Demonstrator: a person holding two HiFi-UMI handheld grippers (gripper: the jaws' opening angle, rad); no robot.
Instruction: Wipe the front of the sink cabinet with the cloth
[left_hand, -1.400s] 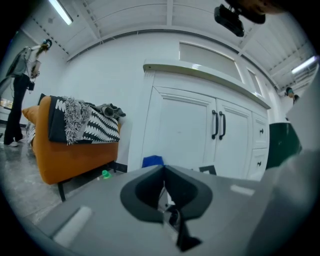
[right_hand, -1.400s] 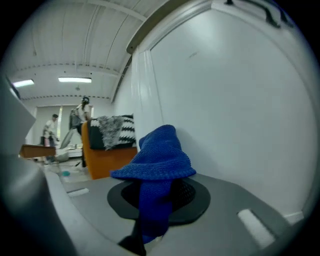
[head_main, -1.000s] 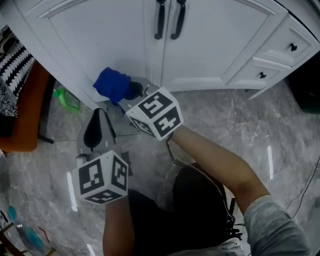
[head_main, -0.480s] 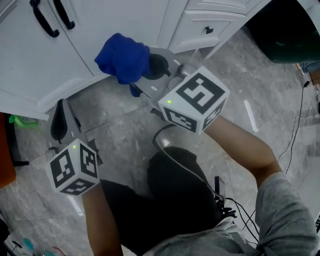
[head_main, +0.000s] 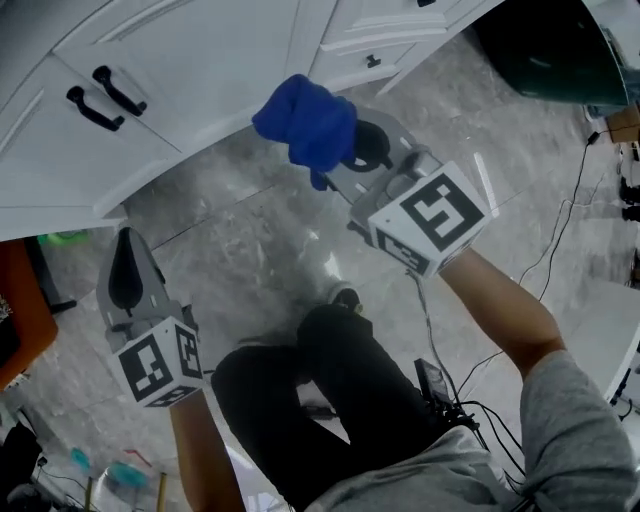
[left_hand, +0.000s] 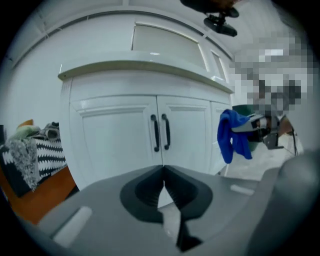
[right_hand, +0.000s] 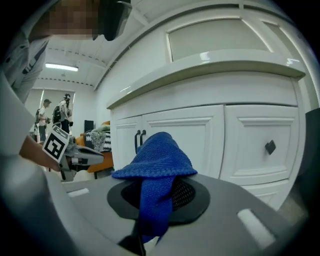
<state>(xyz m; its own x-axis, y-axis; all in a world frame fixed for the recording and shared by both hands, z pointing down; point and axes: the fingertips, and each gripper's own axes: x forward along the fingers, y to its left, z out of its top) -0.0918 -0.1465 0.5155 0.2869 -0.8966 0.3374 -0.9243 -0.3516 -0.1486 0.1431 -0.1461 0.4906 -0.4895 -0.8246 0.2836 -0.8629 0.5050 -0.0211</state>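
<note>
Your right gripper is clamped on the blue knit cloth. The cloth is bunched, droops over the jaws and sits just off the white panelled sink cabinet. Left gripper: jaws pressed together, holding nothing. Black bar handles on the doors. Glossy grey marbled floor. Orange furniture to your left.

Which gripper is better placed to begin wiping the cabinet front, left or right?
Right. The right gripper is shut on the blue cloth, facing the cabinet; the left gripper is shut on nothing.
</note>
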